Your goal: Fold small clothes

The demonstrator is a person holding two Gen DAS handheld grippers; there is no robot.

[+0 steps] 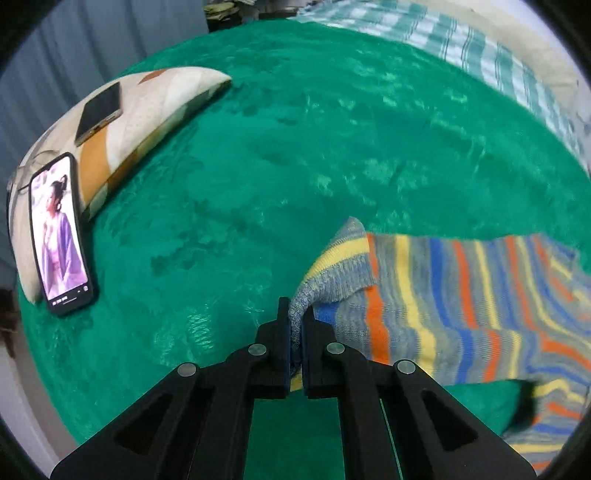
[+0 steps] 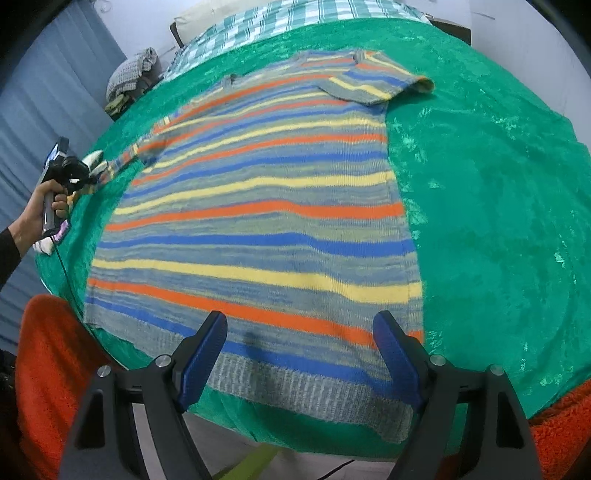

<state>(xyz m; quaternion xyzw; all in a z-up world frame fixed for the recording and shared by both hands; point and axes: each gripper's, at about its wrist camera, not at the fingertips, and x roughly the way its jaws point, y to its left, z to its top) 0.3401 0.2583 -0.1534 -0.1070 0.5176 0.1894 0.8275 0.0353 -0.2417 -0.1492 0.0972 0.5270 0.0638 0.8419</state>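
Knitted sweater (image 2: pixel 258 221), striped in orange, blue, yellow and mottled grey-blue, lies spread flat, its ribbed hem toward the right wrist camera and overhanging the near edge of the surface. One short sleeve (image 2: pixel 380 86) lies folded inward over the upper chest. Opposite sleeve (image 1: pixel 340 269): cuff lifted off the surface and stretched out sideways from the body.

Left gripper (image 1: pixel 295 325): black frame, jaws closed tight on the cuff of that sleeve, knit fabric pinched between the pads. Seen small at the left edge of the right wrist view, where a bare hand (image 2: pixel 35 214) with a dark cuff at the wrist holds its handle.

Right gripper (image 2: pixel 299 350): black frame, blue pads (image 2: pixel 201 362), jaws spread wide and holding nothing, hovering above the hem; whether the tips touch the fabric cannot be told.

Green plush blanket (image 1: pixel 295 147): covers the work surface under the sweater.

Patchwork cushion (image 1: pixel 147 110): cream, tan and brown, at the blanket's left side. On it, a dark phone (image 1: pixel 98 112) lying flat; leaning against its end, a second phone (image 1: pixel 59 236) with its screen lit.

Teal-and-white checked cloth (image 2: pixel 258 26): beyond the far edge of the blanket.

Orange fleecy fabric (image 2: pixel 48 369): at the near lower corners.
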